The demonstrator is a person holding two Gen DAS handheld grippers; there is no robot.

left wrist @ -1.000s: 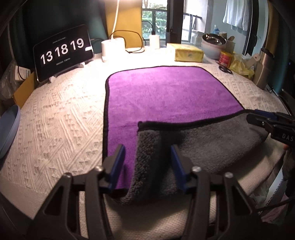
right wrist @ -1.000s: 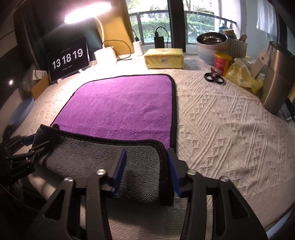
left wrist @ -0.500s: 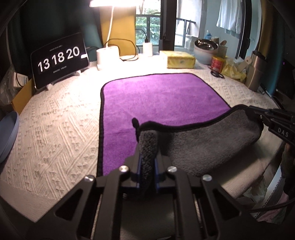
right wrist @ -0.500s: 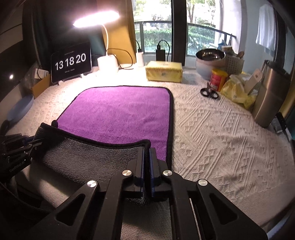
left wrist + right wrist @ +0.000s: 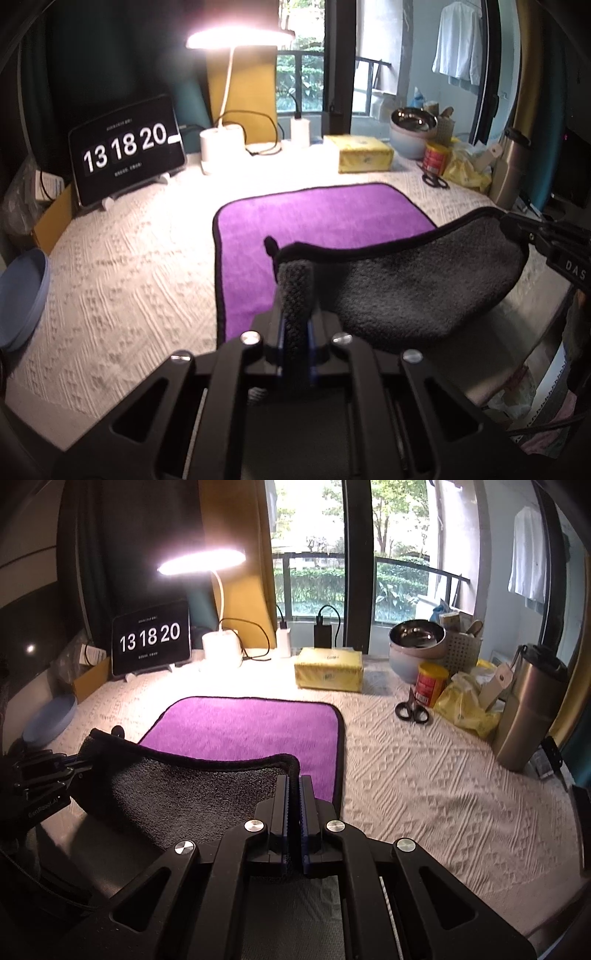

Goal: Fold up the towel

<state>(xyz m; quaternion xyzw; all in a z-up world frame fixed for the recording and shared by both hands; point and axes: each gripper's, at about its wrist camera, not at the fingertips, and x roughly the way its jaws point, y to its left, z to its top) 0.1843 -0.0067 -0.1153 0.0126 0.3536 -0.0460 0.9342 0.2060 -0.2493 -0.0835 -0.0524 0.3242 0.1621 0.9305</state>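
Left wrist view is showing the left gripper [image 5: 295, 328] clamping the near left corner of the towel [image 5: 325, 218], its grey underside bunching up between the blue pads. Farther right, the near edge is hanging lifted above the table [image 5: 122, 280], while the purple far half is lying flat on the white knitted cover. At the right edge, the right gripper [image 5: 517, 229] seems to be pinching the other near corner; the right wrist view is confirming this, its jaws [image 5: 293, 805] pressing together on the black hem.
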